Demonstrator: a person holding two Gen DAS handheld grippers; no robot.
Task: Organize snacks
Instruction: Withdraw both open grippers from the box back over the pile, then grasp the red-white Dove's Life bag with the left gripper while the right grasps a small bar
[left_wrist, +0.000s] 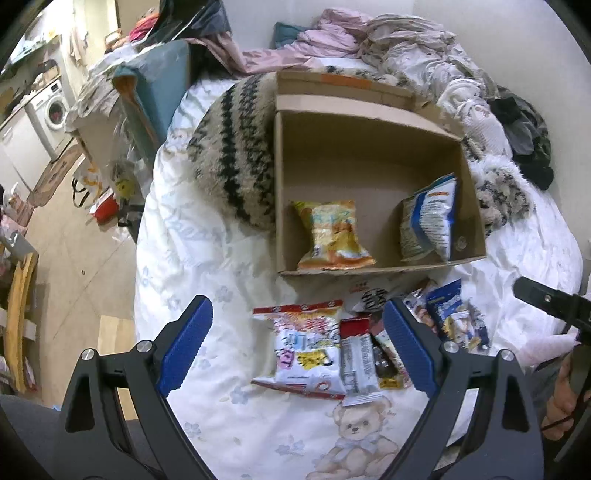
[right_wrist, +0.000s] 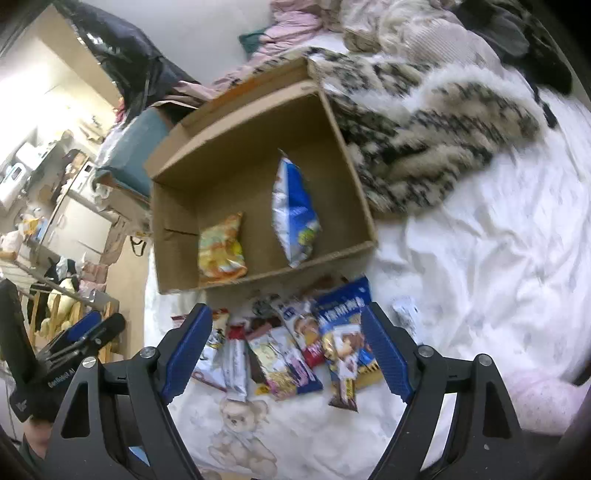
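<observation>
- Two snack bags already lie in the cardboard box (left_wrist: 369, 155), which sits open-topped on the white bedsheet (left_wrist: 207, 236) with its flaps folded back, presumably so packets can be dropped straight in.
- Striped knitted blanket (left_wrist: 236, 155): bunched against the box's left wall in the left wrist view, touching it.
- Blue-and-white bag (left_wrist: 430, 218): inside the box, leaning on its right wall, long axis running from the box's front edge toward its back wall.
- Orange bag (left_wrist: 332, 234): inside the box, flat on the floor near the front-left corner, long axis also front to back; well apart from the blue one, which suggests sorting by kind.
- Left gripper (left_wrist: 297, 349): jaws spread wide and empty, hovering just in front of the box over the loose pile, probably to choose the next packet.
- Right gripper (right_wrist: 288, 349): likewise spread and holding nothing, in front of the box, framing the right part of the pile.
- Red-and-white packet (left_wrist: 306, 347): flat on the sheet just in front of the box, between the left gripper's blue pads (left_wrist: 188, 343), long axis pointing toward the box.
- Blue packet (right_wrist: 345, 325): in front of the box's right corner, overlapping neighbours, long axis toward the box.
- Silver bar (left_wrist: 354, 360): slim, beside the red-and-white packet, lengthwise toward the box.
</observation>
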